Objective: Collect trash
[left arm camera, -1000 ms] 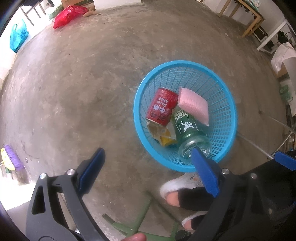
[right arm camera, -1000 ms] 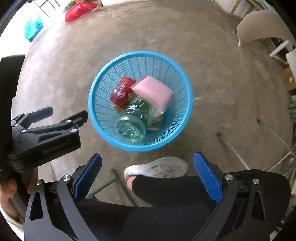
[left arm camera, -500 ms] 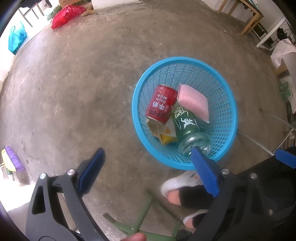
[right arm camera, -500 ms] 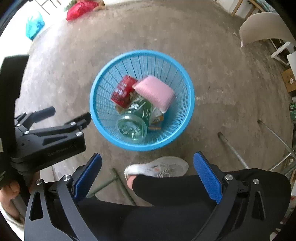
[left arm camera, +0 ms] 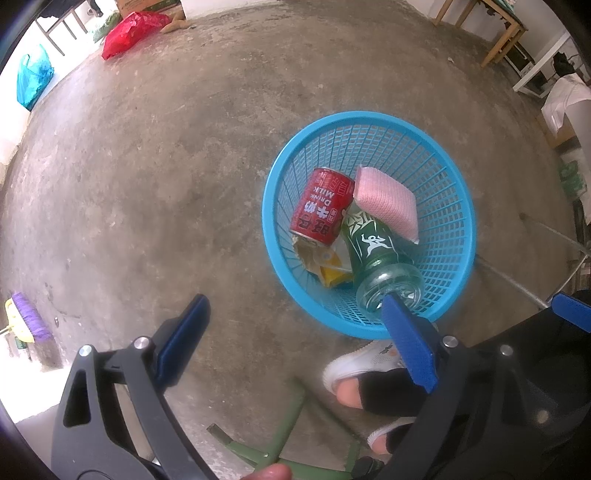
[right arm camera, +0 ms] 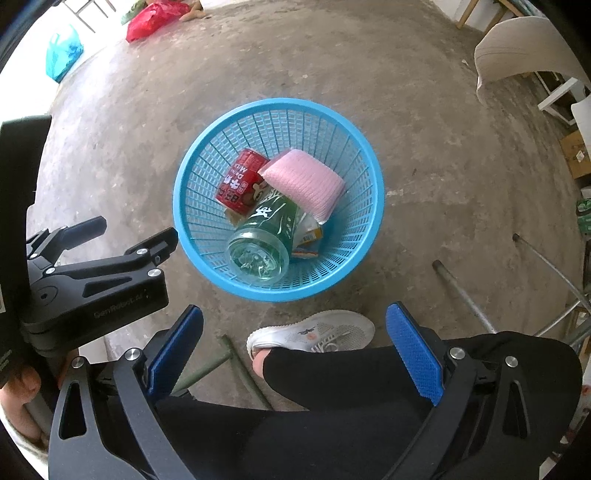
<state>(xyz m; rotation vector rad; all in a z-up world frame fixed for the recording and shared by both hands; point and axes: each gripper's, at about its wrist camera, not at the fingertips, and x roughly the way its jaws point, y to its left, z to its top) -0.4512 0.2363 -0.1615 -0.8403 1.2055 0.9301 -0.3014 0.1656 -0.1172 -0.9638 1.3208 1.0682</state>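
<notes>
A blue mesh basket point(left arm camera: 458, 192) point(right arm camera: 192, 221) stands on the concrete floor. Inside lie a red milk can point(left arm camera: 320, 206) point(right arm camera: 240, 181), a green bottle point(left arm camera: 376, 254) point(right arm camera: 266, 236), a pink sponge point(left arm camera: 388, 201) point(right arm camera: 306, 182) resting on the bottle, and a yellow crumpled wrapper point(left arm camera: 327, 267) point(right arm camera: 308, 236). My left gripper point(left arm camera: 295, 332) is open and empty, held above the floor just left of the basket. My right gripper point(right arm camera: 295, 343) is open and empty, hovering over the person's leg on the near side of the basket.
A white shoe point(right arm camera: 314, 332) point(left arm camera: 365, 363) and a black trouser leg point(right arm camera: 369, 369) sit just near the basket. Green metal legs point(left arm camera: 284, 435) lie below. A red bag point(left arm camera: 127, 31) and blue bag point(left arm camera: 31, 79) lie far off. A white chair point(right arm camera: 517, 48) stands right; metal rods point(right arm camera: 465, 295) lie nearby.
Both views have shifted only slightly; the basket and its contents stay put, and both grippers remain open and empty.
</notes>
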